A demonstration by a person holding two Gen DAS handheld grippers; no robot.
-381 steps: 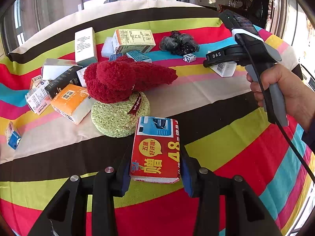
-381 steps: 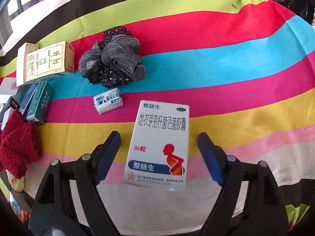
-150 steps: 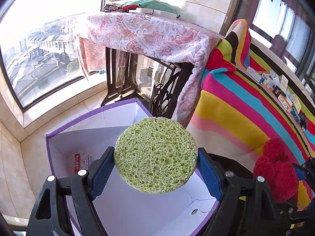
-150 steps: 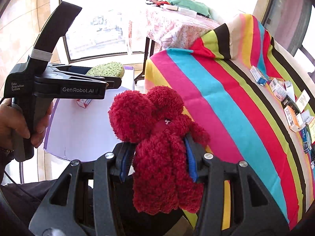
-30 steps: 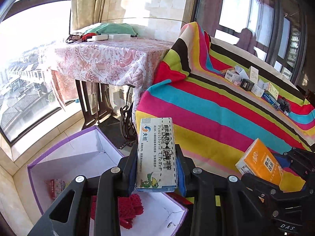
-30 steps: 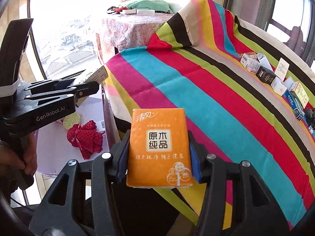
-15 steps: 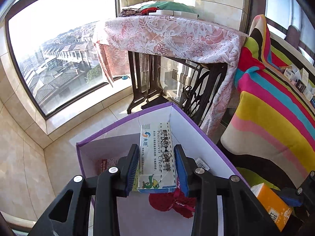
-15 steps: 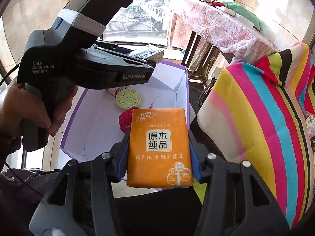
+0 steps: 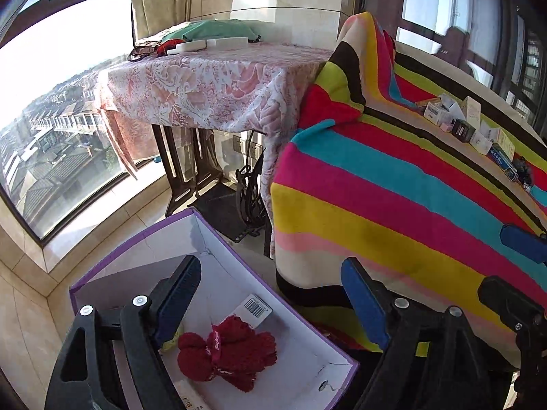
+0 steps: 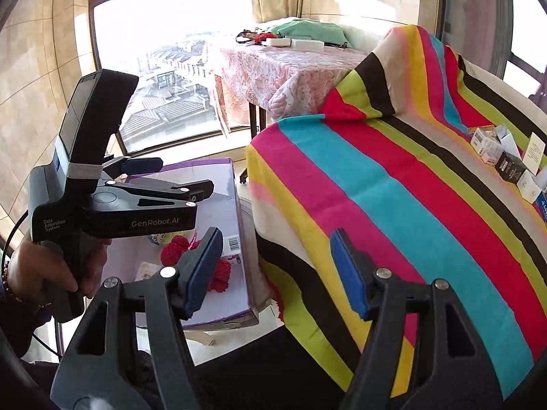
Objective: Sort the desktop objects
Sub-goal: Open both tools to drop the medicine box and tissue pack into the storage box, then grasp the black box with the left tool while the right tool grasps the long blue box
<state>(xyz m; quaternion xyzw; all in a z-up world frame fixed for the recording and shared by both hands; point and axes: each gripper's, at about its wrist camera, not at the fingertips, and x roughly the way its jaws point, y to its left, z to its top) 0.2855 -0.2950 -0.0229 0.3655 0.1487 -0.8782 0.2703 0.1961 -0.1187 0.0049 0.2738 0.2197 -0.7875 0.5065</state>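
Note:
My left gripper (image 9: 270, 300) hangs over a purple-edged white carton (image 9: 143, 235) on the floor, its jaws opening with nothing between them. Inside the carton lie a red plush toy (image 9: 229, 352) and a sliver of green sponge (image 9: 169, 343). My right gripper (image 10: 277, 271) is beside the carton (image 10: 205, 164), near the table's corner. Its jaws are also opening and hold nothing. The right wrist view shows a hand holding the left gripper (image 10: 181, 176) above the carton, with the red plush toy (image 10: 177, 249) and a pale packet (image 10: 147, 270) below it.
The striped tablecloth (image 9: 376, 205) hangs over the table to the right of the carton. Several small boxes (image 10: 495, 150) sit along the table's far side. A side table with a pink floral cloth (image 9: 212, 82) stands by the window, on dark metal legs.
Both grippers have opened. The cream box has left the left jaws and the orange tissue pack the right jaws. Both views have swung from the carton towards the striped table.

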